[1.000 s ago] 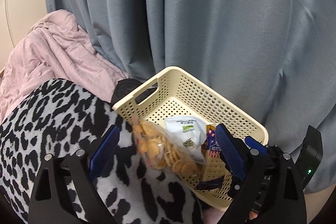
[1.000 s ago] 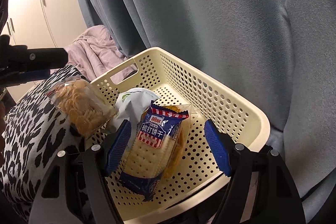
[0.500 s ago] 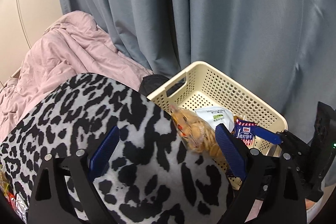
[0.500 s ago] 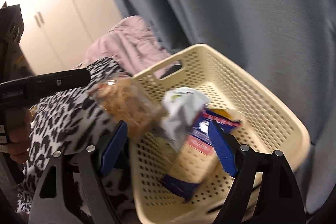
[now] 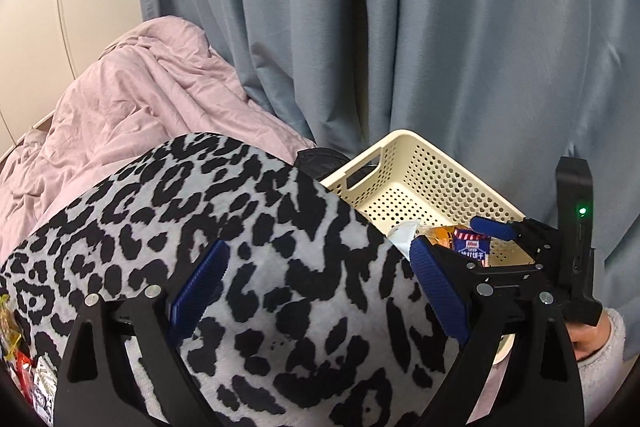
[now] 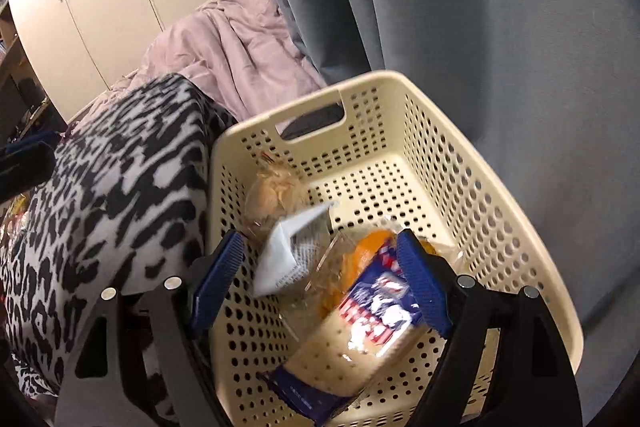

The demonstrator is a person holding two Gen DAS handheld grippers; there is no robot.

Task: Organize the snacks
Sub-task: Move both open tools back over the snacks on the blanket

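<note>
R gripper (image 6: 320, 281) hangs over the cream basket (image 6: 496, 187), jaws spread, just been opening w/ nothing pinched. Below it inside the basket: blue cracker pack (image 6: 360, 339), white packet (image 6: 288, 251) and a clear bag of small biscuits (image 6: 272, 191), blurred. L gripper (image 5: 316, 287) is released too, jaws wide over the leopard-print blanket (image 5: 240, 227), empty. Basket sits just beside the blanket, grey-blue curtain (image 5: 440, 47) behind, pink bedding (image 5: 152, 95) further left.
</note>
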